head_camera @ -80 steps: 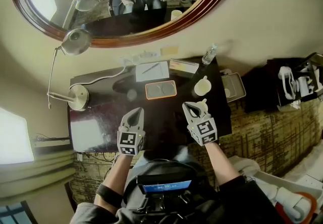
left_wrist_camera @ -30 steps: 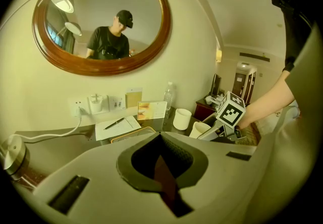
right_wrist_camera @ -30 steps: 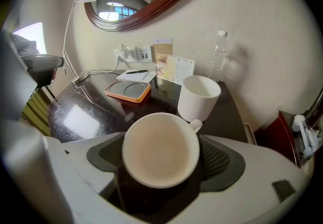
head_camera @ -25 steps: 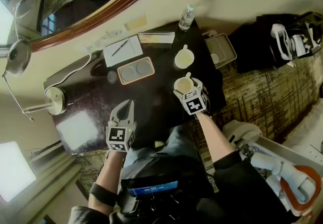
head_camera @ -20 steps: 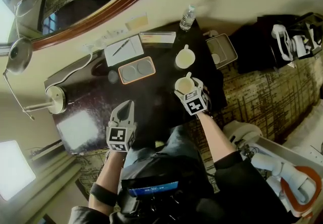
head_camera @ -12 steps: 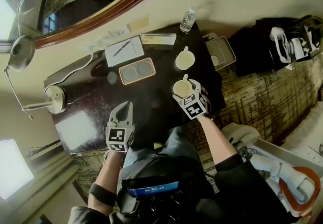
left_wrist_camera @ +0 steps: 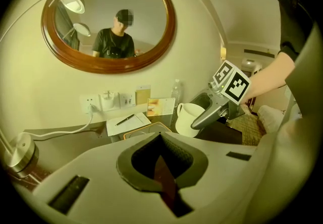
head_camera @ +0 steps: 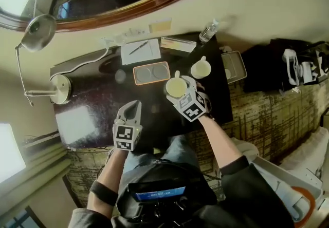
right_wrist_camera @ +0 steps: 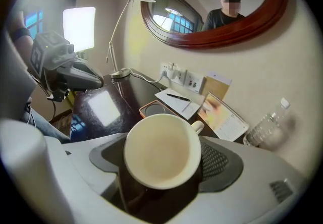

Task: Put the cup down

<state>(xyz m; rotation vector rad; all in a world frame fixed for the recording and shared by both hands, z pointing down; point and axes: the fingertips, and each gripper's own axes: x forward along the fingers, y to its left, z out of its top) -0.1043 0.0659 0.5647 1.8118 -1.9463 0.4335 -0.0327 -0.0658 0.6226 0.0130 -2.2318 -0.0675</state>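
Currently mid-carry: the cup sits in the right gripper's grasp and is not yet set down.

The right gripper (head_camera: 181, 93) has its fingers spread wide and clamped on the sides of the cream cup (right_wrist_camera: 162, 151). The cup is empty and mouth up, with its handle toward the back edge. It is over the right half of the dark tabletop (head_camera: 97, 99), between the orange-rimmed tray (head_camera: 152, 73) and a second cup (head_camera: 200, 69) near the right edge. It looks lifted, though I cannot tell for certain. The left gripper (head_camera: 133, 111) hangs near the front edge, fingers together on nothing. Next, I judge, the cup needs lowering level onto bare tabletop, clear of both neighbours, before the fingers open.
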